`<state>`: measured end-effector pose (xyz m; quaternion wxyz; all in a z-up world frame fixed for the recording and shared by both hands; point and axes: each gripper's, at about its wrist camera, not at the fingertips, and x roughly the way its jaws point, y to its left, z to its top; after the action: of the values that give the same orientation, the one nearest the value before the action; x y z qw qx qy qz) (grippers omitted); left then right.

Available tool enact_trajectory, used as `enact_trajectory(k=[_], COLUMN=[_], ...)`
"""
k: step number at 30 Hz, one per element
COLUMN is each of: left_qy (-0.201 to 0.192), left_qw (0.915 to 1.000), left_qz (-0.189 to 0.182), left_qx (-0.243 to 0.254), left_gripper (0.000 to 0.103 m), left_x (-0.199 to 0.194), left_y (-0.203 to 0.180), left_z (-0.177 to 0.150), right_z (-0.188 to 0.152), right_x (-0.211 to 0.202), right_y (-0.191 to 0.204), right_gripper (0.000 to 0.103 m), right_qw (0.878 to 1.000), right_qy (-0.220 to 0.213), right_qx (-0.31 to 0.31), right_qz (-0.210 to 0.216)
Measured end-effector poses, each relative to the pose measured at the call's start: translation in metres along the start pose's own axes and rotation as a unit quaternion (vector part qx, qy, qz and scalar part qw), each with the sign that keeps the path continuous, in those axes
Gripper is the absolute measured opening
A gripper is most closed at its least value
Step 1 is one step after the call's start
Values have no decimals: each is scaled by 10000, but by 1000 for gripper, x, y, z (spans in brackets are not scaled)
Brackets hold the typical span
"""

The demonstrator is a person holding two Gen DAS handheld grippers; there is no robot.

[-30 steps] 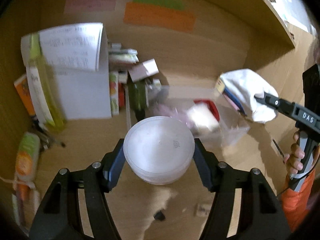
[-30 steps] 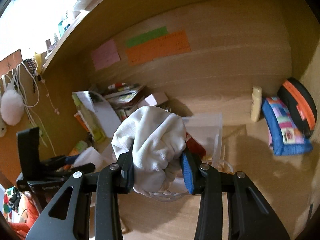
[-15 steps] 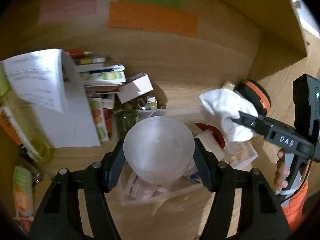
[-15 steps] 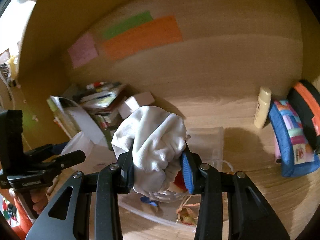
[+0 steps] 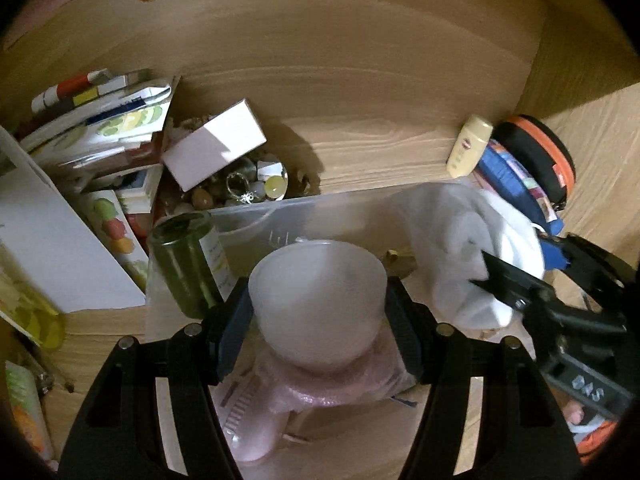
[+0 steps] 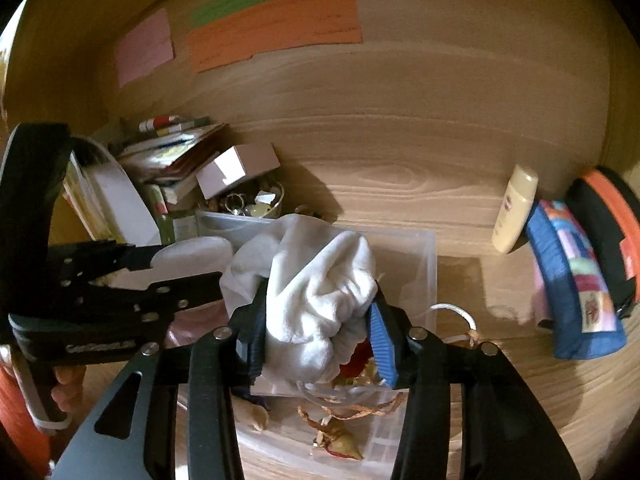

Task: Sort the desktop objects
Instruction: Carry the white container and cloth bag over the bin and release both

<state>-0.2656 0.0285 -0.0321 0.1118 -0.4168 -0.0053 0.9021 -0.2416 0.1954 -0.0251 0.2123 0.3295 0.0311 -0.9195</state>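
now both tilted down over clear bin (image 6: 424,264): left tool (image 5: 318,314) clamps white tub (image 5: 320,300); right tool (image 6: 316,334) just loosening, white cloth (image 6: 316,292) between pads

The round frosted plastic tub (image 5: 318,300) looks matt and translucent, the crumpled white cloth (image 6: 316,300) soft and wrinkled. The clear plastic bin (image 6: 428,264) is smooth; the wood-grain counter (image 6: 400,184) has a dull sheen.

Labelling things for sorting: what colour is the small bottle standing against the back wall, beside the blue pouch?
Pale cream-yellow bottle, clearest in the right wrist view.
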Motion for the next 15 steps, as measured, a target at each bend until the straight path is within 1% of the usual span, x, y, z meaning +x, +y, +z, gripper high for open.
enact_trajectory(k=[4,7,11,13,15], left_qy=[-18,-90,-195,-238,-269], left_qw=[10000,9999,9998,9997,9996], left_qz=[36,43,83,67,51], left_qx=[-25,-17,35,32,23], left_gripper=[65,65,65,65,66], left_x=[-3,-5,-12,-16,-19], left_y=[4,3,0,0,-2], left_z=[-1,0,0,0,1], right_z=[-2,-2,-1,1,3], right_x=[-3,-4,-11,-15,-19], right_y=[10,15,15,14,10], right_gripper=[45,50,59,61,68], right_qw=[9992,9981,9973,9972,9975], right_qy=[-42,-73,-250,-325,-385], right_qx=[-317,-470,-482,-447,-362], right_qz=[-242,-391,-487,-495,-473])
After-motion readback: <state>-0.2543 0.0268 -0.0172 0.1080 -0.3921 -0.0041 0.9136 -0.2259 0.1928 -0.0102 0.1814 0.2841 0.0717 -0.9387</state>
